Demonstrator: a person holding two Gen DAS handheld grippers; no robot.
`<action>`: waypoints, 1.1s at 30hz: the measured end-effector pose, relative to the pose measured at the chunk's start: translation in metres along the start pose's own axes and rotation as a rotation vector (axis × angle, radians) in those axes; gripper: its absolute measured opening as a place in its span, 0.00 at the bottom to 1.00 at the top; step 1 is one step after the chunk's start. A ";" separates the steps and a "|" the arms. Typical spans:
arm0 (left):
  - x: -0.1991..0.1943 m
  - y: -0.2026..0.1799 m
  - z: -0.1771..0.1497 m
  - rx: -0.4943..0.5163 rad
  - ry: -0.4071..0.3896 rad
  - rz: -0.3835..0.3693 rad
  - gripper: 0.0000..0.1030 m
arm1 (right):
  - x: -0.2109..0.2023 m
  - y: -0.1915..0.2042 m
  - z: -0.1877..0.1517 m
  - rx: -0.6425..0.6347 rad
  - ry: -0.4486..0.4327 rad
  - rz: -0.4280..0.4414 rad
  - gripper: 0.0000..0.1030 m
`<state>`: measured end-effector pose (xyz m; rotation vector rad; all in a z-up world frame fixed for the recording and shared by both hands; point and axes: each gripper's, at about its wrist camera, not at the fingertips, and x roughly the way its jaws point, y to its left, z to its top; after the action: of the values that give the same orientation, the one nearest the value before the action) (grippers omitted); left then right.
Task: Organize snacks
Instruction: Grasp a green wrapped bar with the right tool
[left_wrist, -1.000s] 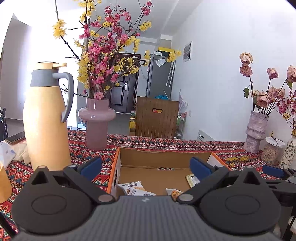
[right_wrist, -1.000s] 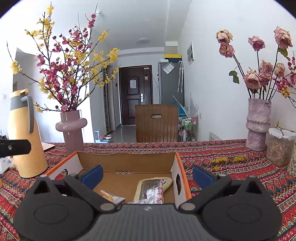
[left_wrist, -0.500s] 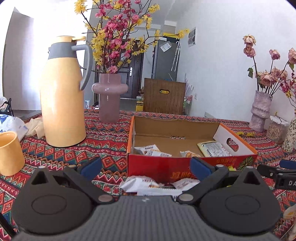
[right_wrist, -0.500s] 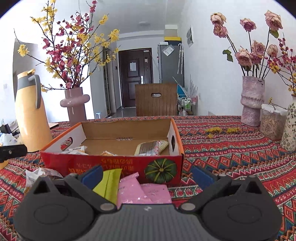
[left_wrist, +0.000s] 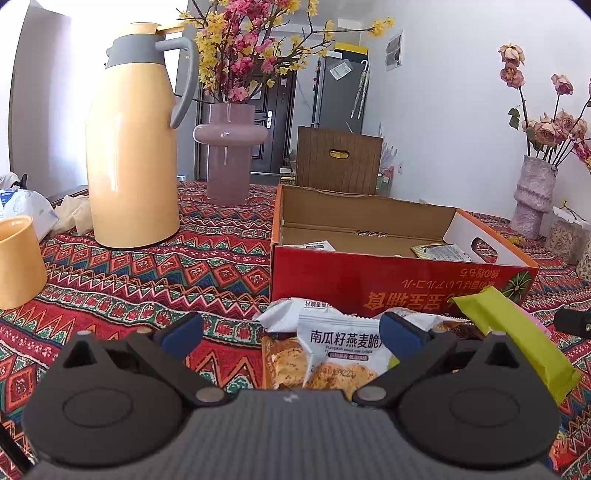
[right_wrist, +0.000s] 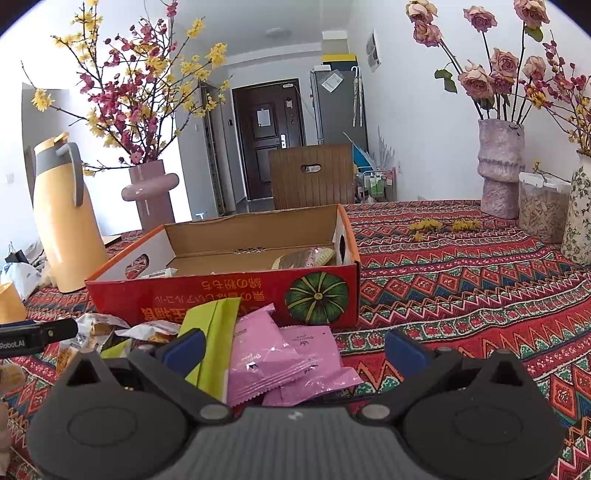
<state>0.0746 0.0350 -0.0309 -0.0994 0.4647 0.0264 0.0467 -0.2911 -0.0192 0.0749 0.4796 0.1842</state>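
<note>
In front of the box (right_wrist: 229, 291), your right hand-held gripper (right_wrist: 293, 347) gapes over two pink packets (right_wrist: 266, 358); your left hand-held gripper (left_wrist: 290, 334) gapes over one white packet (left_wrist: 341, 341).

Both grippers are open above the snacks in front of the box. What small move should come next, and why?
Probably lower the left gripper and close its open jaws on the white oat-crisp packet between them: it lies loose outside the red box.

left claw (left_wrist: 290, 334) | right claw (right_wrist: 293, 347) | both withdrawn from box (right_wrist: 229, 291) to loose packets (right_wrist: 280, 358)
</note>
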 end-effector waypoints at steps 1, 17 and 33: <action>0.000 0.000 0.000 -0.005 0.001 0.000 1.00 | 0.000 0.001 -0.001 -0.002 0.005 0.004 1.00; 0.000 0.006 0.001 -0.045 0.007 -0.017 1.00 | 0.010 0.033 0.003 -0.057 0.036 0.075 0.76; -0.001 0.006 0.000 -0.052 0.006 -0.034 1.00 | 0.026 0.065 -0.005 -0.146 0.092 0.044 0.39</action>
<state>0.0738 0.0406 -0.0310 -0.1586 0.4683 0.0049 0.0571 -0.2223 -0.0277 -0.0659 0.5551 0.2661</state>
